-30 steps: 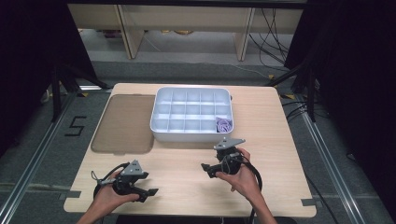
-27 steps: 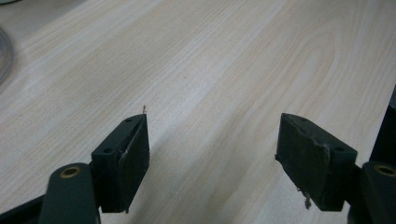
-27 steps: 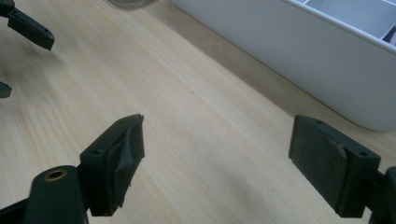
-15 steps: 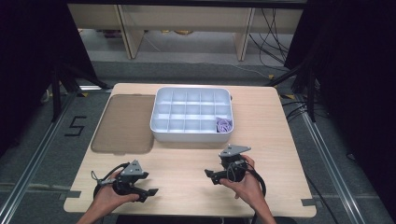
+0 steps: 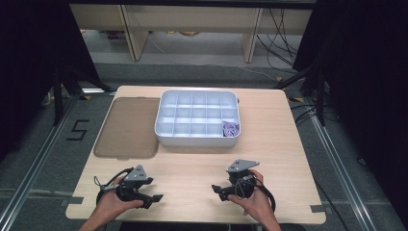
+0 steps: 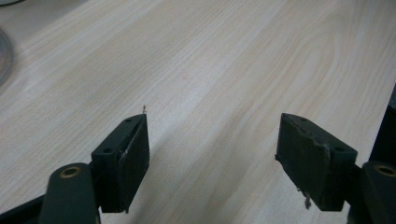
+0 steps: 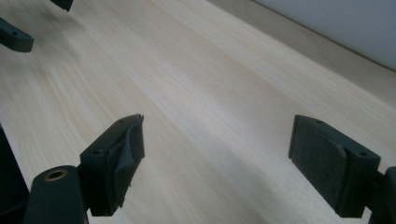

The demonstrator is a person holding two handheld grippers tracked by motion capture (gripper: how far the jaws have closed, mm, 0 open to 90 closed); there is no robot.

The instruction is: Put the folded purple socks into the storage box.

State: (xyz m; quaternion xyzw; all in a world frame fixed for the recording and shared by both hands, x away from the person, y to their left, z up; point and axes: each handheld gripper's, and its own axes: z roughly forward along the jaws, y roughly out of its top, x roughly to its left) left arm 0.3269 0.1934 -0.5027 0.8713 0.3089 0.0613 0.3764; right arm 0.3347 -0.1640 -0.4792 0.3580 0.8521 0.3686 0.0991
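Both tongs released, gripping nothing, just parked low over the bench [image 5: 192, 168]. Left tongs [image 5: 156, 198] down at 7 o'clock, right tongs [image 5: 215, 189] around 5. White compartment tray [image 5: 196, 139] up at 12, well apart, purple bits [image 5: 230, 129] in its near-right cell.

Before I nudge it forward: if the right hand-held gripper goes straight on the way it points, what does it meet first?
Probably the left hand-held gripper: the right hand-held gripper points left across bare table, jaws open and empty. Depth is unclear, so it might pass just beside it.
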